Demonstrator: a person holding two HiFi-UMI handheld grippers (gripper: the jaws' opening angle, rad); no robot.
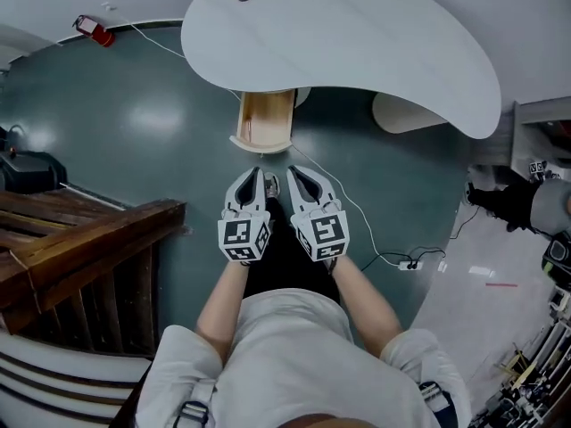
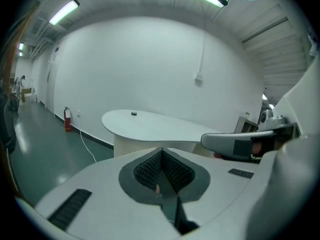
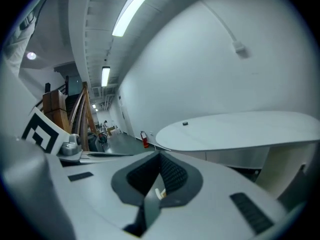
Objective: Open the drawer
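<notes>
We are looking along the left gripper [image 2: 161, 153], and we are seeing its jaws closed, ribbed pads [image 2: 145, 171] meeting face to face. Beyond them a white, curved table [image 2: 165, 128] is standing before a white wall [image 2: 150, 64], with a small dark object [image 2: 134, 114] lying near the table's left end. A red fire extinguisher [image 2: 67, 119] is standing at the foot of the wall, left of the table, and a white cable [image 2: 89, 145] is trailing over the green floor [image 2: 45, 149]. The right gripper [image 2: 240, 144] is showing at the right, just beside ours.
</notes>
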